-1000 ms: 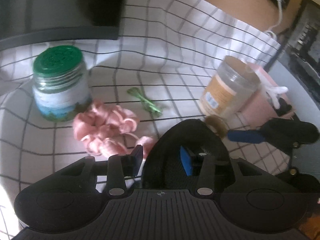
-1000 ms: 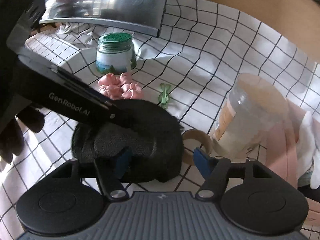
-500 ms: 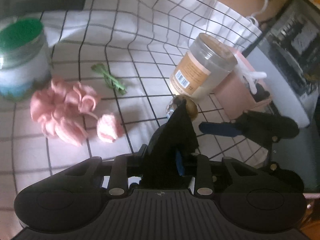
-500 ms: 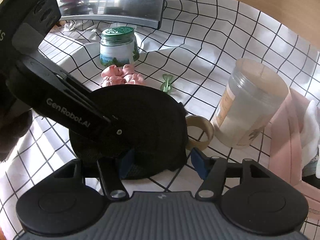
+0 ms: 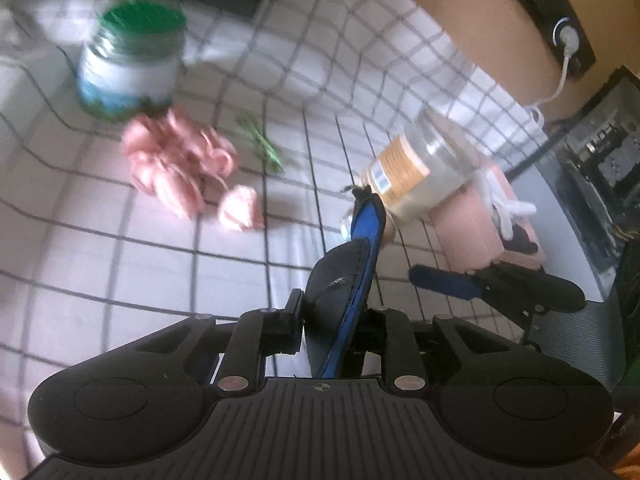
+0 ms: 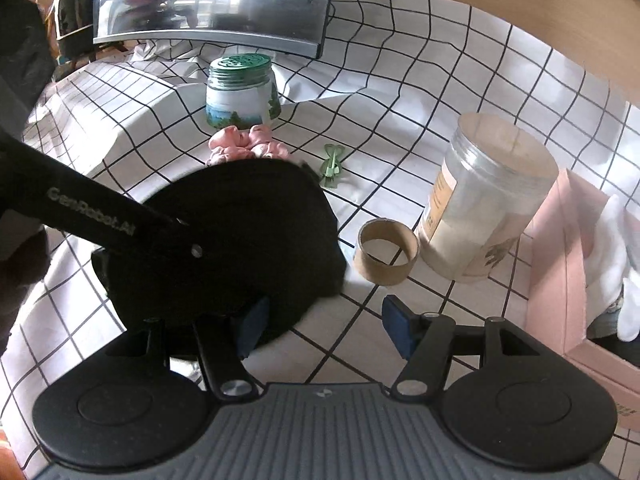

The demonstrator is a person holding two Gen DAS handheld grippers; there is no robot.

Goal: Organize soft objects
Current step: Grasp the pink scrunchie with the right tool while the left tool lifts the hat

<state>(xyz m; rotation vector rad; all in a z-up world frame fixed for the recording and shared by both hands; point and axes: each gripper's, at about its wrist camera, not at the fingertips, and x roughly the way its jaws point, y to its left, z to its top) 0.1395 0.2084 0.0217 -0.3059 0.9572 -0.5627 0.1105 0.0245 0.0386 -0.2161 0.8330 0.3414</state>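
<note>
My left gripper point(image 5: 334, 320) is shut on a black soft pad with a blue edge point(image 5: 348, 276), held edge-on above the checked cloth. The pad shows as a black disc point(image 6: 256, 236) in the right wrist view, with the left gripper's arm point(image 6: 100, 212) across it. My right gripper point(image 6: 324, 320) is open and empty, just right of the pad. A pink scrunchie point(image 5: 176, 164) point(image 6: 248, 146) lies on the cloth beyond it. A pink box point(image 6: 560, 280) point(image 5: 472, 224) with white and dark soft items stands at the right.
A green-lidded jar point(image 6: 240, 92) point(image 5: 132, 64) stands at the back. An open plastic jar point(image 6: 484, 200) point(image 5: 420, 168) and a cardboard ring point(image 6: 386, 252) are between pad and box. A green hair clip point(image 6: 332, 164) point(image 5: 260, 144) lies mid-cloth. A monitor point(image 6: 212, 4) stands behind.
My left gripper has raised the black pad off the cloth and turned it edge-on. The right gripper has drawn back a little and stays open.
</note>
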